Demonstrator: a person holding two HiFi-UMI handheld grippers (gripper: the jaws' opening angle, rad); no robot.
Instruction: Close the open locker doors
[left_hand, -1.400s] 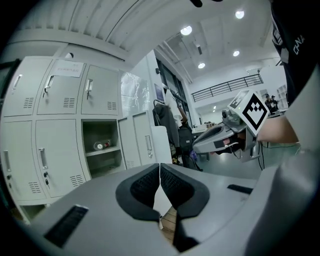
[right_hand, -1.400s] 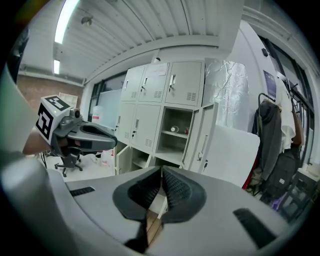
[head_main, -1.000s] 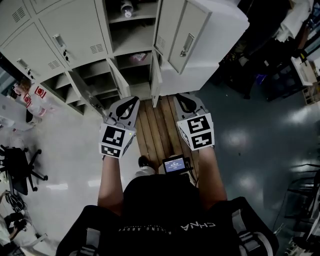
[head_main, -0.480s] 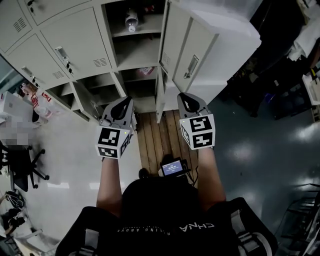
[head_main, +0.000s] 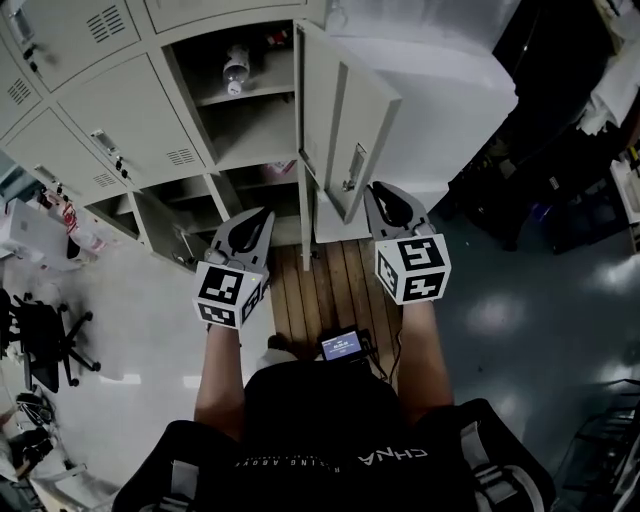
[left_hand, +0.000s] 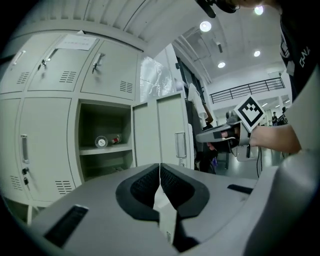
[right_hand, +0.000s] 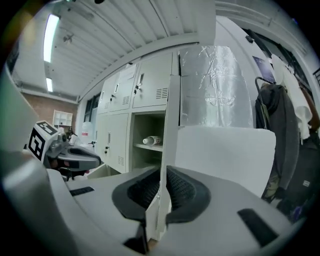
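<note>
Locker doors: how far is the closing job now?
Done: the upper-left doors look closed. In hand: nothing; the left claw and right claw are shut and empty. Left: the open door beside the right claw and a lower open door.

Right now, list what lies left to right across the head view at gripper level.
Office chair → left gripper → wooden plank platform → right gripper → dark glossy floor.

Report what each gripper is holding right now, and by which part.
Nothing is held. The left gripper and the right gripper are both shut and empty; the open locker door stands ahead of the right gripper, ungripped.
</note>
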